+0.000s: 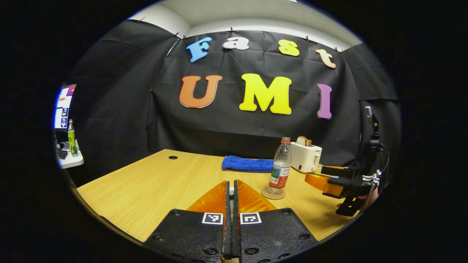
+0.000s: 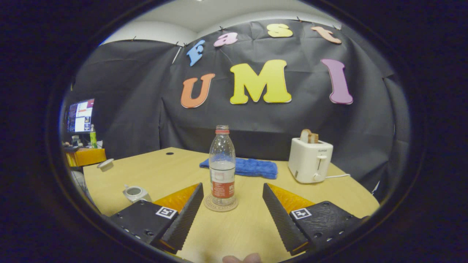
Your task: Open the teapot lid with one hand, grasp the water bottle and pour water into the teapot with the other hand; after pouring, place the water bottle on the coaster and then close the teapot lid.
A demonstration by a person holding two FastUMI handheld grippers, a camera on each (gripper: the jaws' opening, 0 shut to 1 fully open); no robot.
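A clear water bottle (image 2: 222, 171) with a red cap and red label stands upright on a round coaster (image 2: 220, 205) at mid-table. My right gripper (image 2: 233, 188) is open, its fingers on either side just in front of the bottle, not touching it. In the left gripper view the right gripper (image 1: 321, 175) sits right of the bottle (image 1: 280, 168) and coaster (image 1: 273, 194). A small white teapot (image 2: 135, 193) stands lidless at the table's left edge. My left gripper (image 1: 231, 184) is shut on the teapot lid (image 2: 106, 164), held up beyond the teapot; a small grey bit of the lid (image 1: 231, 190) shows between the fingers.
A white toaster (image 2: 310, 160) with toast stands at the back right, its cord trailing right. A blue towel (image 2: 252, 167) lies at the back behind the bottle. The wooden table (image 2: 248, 226) has a cable hole (image 2: 169, 153) far left. A monitor and side shelf (image 2: 80, 117) stand off the left.
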